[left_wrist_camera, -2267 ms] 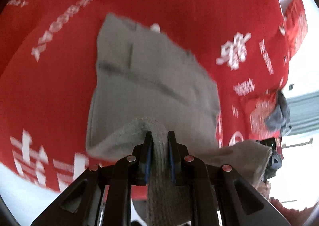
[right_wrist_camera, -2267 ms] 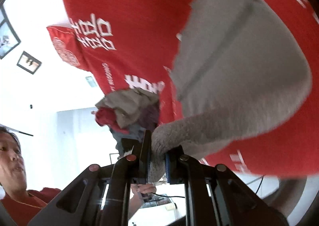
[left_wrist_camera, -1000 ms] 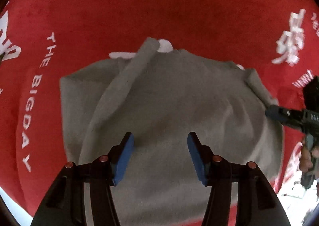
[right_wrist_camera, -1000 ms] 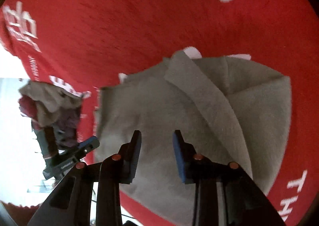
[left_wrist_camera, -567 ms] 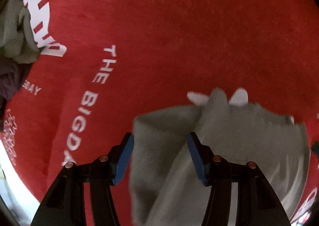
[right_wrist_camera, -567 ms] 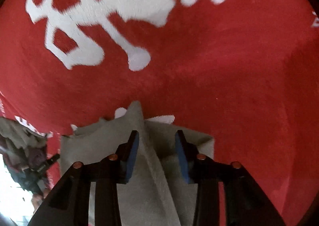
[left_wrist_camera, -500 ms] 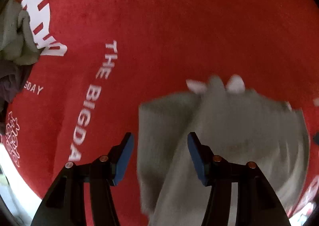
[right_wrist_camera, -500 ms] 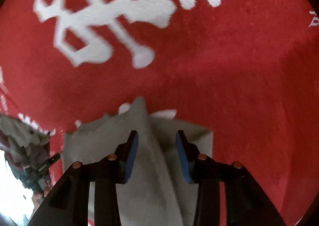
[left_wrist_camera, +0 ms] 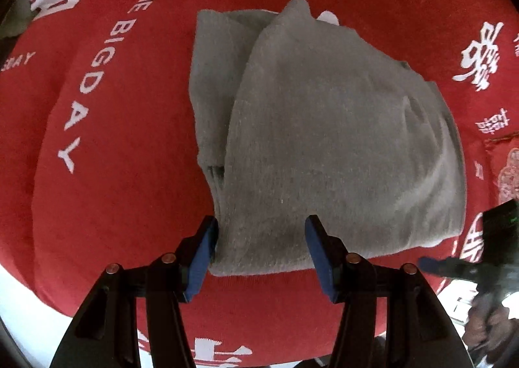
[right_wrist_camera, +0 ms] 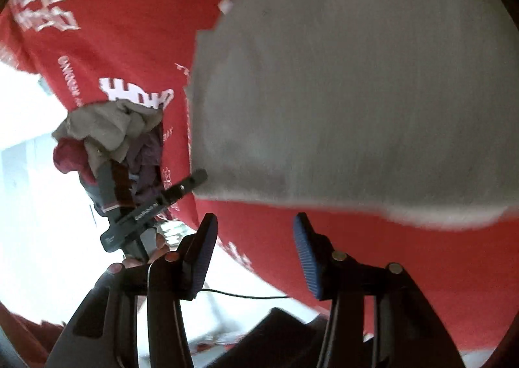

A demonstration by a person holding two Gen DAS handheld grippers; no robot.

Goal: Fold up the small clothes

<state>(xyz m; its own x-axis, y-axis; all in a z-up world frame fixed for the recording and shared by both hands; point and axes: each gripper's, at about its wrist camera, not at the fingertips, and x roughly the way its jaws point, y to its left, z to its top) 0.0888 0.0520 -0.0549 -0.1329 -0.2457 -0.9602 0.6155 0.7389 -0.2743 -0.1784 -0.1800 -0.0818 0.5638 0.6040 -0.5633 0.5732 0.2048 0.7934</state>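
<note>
A folded grey knit garment [left_wrist_camera: 324,128] lies flat on the red cloth with white lettering [left_wrist_camera: 129,173]. My left gripper [left_wrist_camera: 261,248] hovers open over the garment's near left corner, its blue pads on either side of that edge without pressing on it. The right wrist view shows the same grey garment [right_wrist_camera: 356,92], blurred, filling the upper right. My right gripper [right_wrist_camera: 254,238] sits back from its near edge over bare red cloth [right_wrist_camera: 389,254]. Its jaws are opening, with nothing between them.
A heap of unfolded clothes [right_wrist_camera: 107,131] sits at the far end of the red cloth, behind the left gripper [right_wrist_camera: 155,202] and the hand holding it. The cloth's edge drops off to a bright floor [left_wrist_camera: 19,290]. A thin black cable [right_wrist_camera: 243,296] runs below.
Both grippers have let go of the grey garment's folded edge, which now lies flat. The left came back over its near left corner. The right pulled back off the garment and its jaws widened.
</note>
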